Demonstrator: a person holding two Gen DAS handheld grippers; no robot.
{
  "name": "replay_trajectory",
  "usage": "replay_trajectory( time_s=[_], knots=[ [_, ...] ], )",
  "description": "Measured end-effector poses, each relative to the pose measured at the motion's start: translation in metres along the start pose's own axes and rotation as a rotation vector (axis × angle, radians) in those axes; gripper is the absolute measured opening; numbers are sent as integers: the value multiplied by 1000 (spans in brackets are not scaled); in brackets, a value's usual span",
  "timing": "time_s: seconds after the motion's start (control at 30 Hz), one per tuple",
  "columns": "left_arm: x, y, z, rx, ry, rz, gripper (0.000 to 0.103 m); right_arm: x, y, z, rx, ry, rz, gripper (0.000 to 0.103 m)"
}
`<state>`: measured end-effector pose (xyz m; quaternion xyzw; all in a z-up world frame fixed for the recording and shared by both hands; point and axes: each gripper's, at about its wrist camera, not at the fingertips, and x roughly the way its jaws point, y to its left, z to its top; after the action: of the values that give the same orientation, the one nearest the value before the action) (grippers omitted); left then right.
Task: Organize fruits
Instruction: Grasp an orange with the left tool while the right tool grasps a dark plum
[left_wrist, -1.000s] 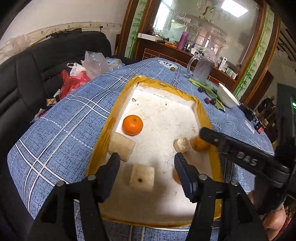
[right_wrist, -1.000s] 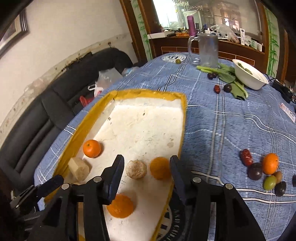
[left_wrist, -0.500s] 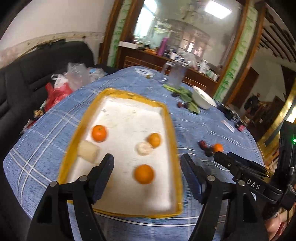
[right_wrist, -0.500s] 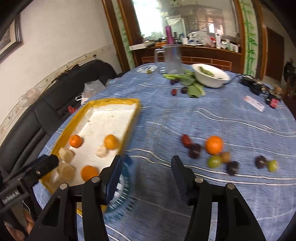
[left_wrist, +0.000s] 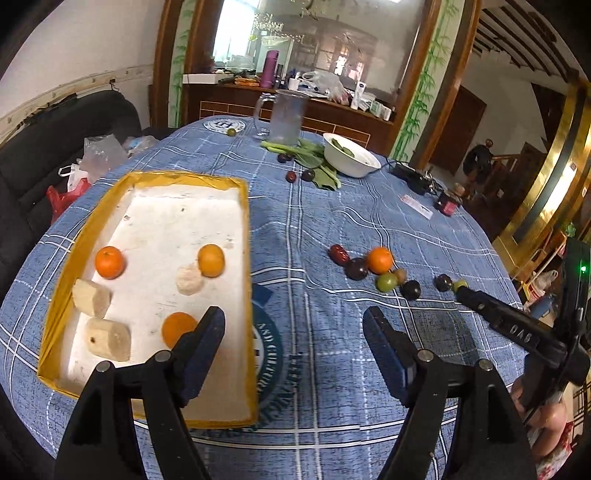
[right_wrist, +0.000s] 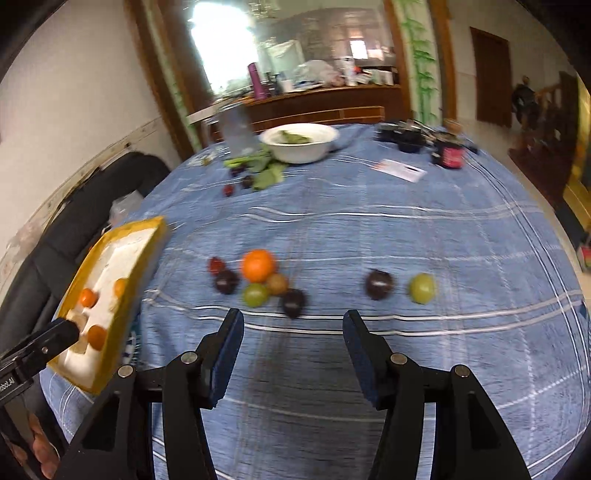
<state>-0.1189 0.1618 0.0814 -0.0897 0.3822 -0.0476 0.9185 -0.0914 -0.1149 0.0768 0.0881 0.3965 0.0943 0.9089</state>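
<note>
left wrist view: blue checked tablecloth (left_wrist: 332, 206), mirrored sideboard (left_wrist: 295, 107) behind; left gripper (left_wrist: 293, 332) and right gripper (right_wrist: 291, 332) both released.

walls: white (left_wrist: 92, 40) | ahead of me: wood-framed mirror (left_wrist: 321, 44) over sideboard (left_wrist: 295, 107) | my left: black sofa (left_wrist: 44, 147) | light: bright, daylit

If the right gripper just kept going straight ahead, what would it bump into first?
Probably the dark plum nearest the open right gripper, at the near edge of the fruit cluster; depth is hard to judge here.
</note>
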Motion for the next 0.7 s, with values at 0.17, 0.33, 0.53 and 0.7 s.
replay_trajectory(
  time_s=[0.17,0.33,0.53,0.7],
  knots=[
    [2,-12,1,28,1,7,78,-11,-41,15,78,-37,-22,60],
    [18,-23,1,50,36,-1,79,2,-53,31,106,-10,-24,60],
    [31,-41,14,76,57,-41,79,35,-46,40,115,28,25,59],
    [63,-60,52,56,101,-217,79,55,-51,37,117,40,126,59]
  ],
)
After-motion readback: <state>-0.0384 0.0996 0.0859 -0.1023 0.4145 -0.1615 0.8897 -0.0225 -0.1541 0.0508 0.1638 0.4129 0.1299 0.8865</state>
